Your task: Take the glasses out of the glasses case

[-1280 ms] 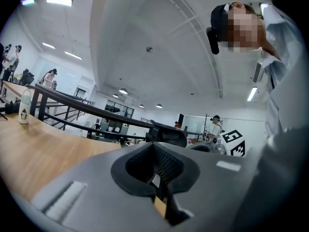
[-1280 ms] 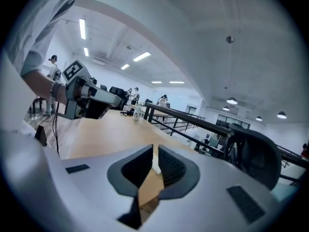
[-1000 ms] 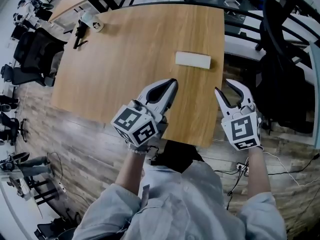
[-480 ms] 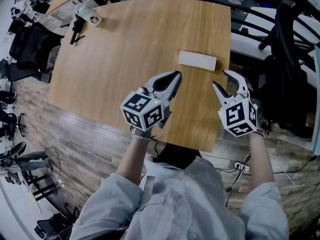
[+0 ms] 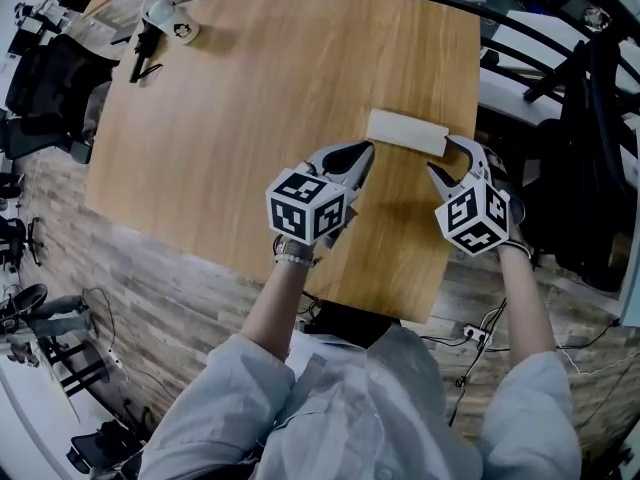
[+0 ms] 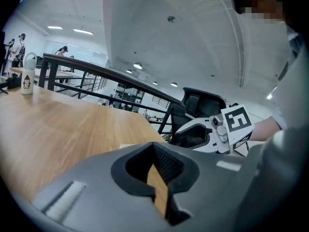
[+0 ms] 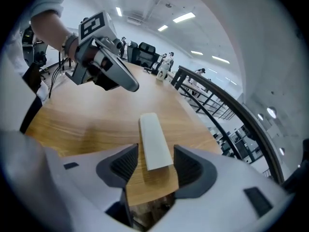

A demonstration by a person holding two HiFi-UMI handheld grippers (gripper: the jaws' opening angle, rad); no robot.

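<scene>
Wooden table [image 5: 250, 118]: bare top. The glasses case [image 5: 407, 131] lies close to its right edge, beyond both grippers.

Left gripper [image 5: 365, 151]: jaws together, nothing between them. The tips are just beside the case's left end; contact cannot be told.

Right gripper [image 7: 155, 164]: jaws wide, having just been opening. The case's near end lies between the pads, and neither pad presses on it.

Risks, as judged:
- The case is smooth, loose and near the table edge. A one-sided nudge from the right jaws would likely slide or spin it towards that edge and off.
- A grip on the end alone is short, so the case may pivot out.
- Squeezing lid and base together would keep it shut.
- The left jaws, being closed, can neither steady nor pry as they stand.

Glasses case, lie:
- Pale, long, closed and lying flat.
- In the head view its long axis runs left to right across the table, the right end slightly nearer the person.
- In the right gripper view it points straight away from the jaws.
- Its hinge side cannot be told, and no glasses are visible.

Far corner: white bottle [image 6: 27, 76].
</scene>
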